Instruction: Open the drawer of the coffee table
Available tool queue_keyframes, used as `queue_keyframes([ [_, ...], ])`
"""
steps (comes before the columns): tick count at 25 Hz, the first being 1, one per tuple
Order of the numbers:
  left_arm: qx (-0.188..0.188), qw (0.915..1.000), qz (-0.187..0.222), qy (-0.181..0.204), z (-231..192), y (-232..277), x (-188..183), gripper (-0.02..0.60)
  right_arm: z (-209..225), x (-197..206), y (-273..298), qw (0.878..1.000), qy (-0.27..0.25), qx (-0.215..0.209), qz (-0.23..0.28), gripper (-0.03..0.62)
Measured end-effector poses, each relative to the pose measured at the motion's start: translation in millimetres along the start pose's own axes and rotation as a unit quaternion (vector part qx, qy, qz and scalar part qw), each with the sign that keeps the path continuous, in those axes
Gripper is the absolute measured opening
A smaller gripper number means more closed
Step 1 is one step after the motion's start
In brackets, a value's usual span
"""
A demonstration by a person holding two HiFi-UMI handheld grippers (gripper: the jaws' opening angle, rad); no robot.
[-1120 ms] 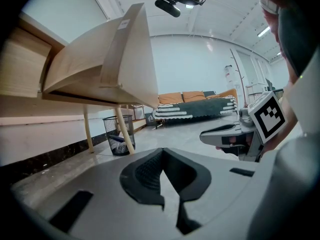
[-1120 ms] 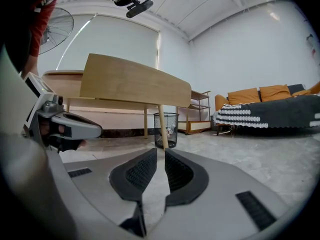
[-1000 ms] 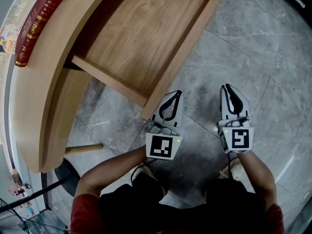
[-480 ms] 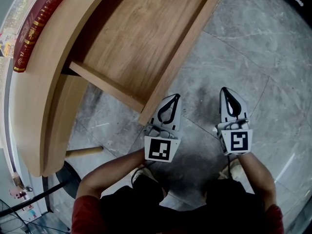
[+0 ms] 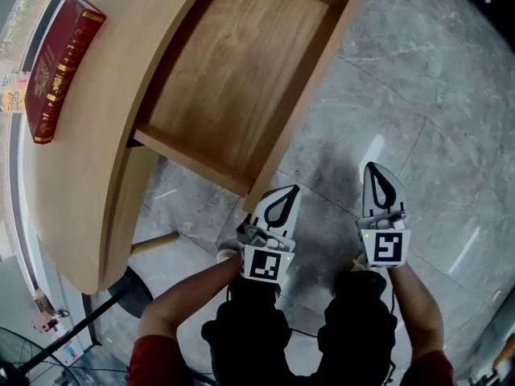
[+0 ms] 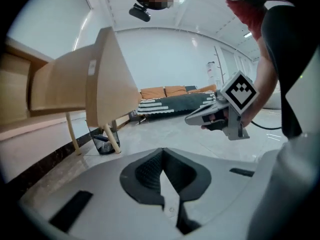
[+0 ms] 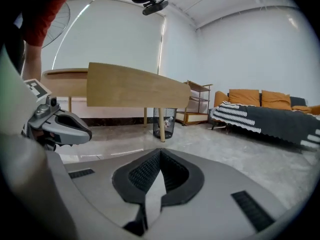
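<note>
Head view looks steeply down on the open drawer (image 5: 233, 71) and floor (image 5: 402, 79) — both gripper views (low, near level) share that drawer side-on.

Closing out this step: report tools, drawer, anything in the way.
Left tool and right tool shut, empty, off the drawer. Drawer pulled out of the coffee table, nothing inside. No obstruction seen; red book on the tabletop.
</note>
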State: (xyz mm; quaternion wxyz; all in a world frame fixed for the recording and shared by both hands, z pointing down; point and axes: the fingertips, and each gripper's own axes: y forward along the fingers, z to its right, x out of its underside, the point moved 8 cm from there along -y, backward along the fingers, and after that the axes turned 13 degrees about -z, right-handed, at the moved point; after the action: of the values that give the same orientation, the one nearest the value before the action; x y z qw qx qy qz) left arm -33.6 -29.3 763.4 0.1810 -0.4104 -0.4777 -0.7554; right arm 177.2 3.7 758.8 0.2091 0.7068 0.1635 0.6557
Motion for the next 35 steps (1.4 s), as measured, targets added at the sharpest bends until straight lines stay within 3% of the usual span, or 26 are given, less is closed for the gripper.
queue_keyframes([
  [6, -0.003, 0.9982, -0.037, -0.047, -7, -79, -60, 0.006, -7, -66, -80, 0.998, 0.013, -0.008, -0.061, -0.002],
  [10, -0.048, 0.9929, -0.043, -0.100, -28, -142, -122, 0.007, -24, -143, -129, 0.996, 0.044, -0.021, -0.075, -0.003],
  [12, -0.092, 0.9831, -0.033, -0.154, -45, -176, -157, 0.007, -34, -187, -154, 0.995, 0.057, -0.032, -0.071, -0.002],
  [15, -0.153, 0.9548, -0.016, -0.254, -67, -233, -213, 0.006, -48, -254, -193, 0.996, 0.050, -0.041, -0.066, -0.002],
  [17, -0.178, 0.9399, -0.019, -0.291, -82, -274, -251, 0.008, -55, -303, -218, 0.996, 0.037, -0.043, -0.067, -0.002],
  [19, -0.197, 0.9331, -0.016, -0.301, -100, -311, -289, 0.006, -54, -351, -239, 0.997, 0.031, -0.043, -0.064, -0.003],
  [25, -0.217, 0.9302, 0.002, -0.296, -145, -408, -387, 0.006, -40, -480, -300, 0.999, 0.009, -0.034, -0.035, -0.003],
  [28, -0.225, 0.9251, 0.014, -0.306, -162, -447, -415, 0.006, -37, -530, -325, 0.999, 0.013, -0.027, -0.018, -0.003],
  [32, -0.224, 0.9102, 0.043, -0.346, -187, -486, -445, 0.006, -36, -583, -349, 0.997, 0.061, -0.045, -0.003, -0.003],
  [35, -0.205, 0.9120, 0.055, -0.351, -206, -505, -472, 0.006, -37, -623, -363, 0.996, 0.064, -0.063, 0.014, -0.002],
])
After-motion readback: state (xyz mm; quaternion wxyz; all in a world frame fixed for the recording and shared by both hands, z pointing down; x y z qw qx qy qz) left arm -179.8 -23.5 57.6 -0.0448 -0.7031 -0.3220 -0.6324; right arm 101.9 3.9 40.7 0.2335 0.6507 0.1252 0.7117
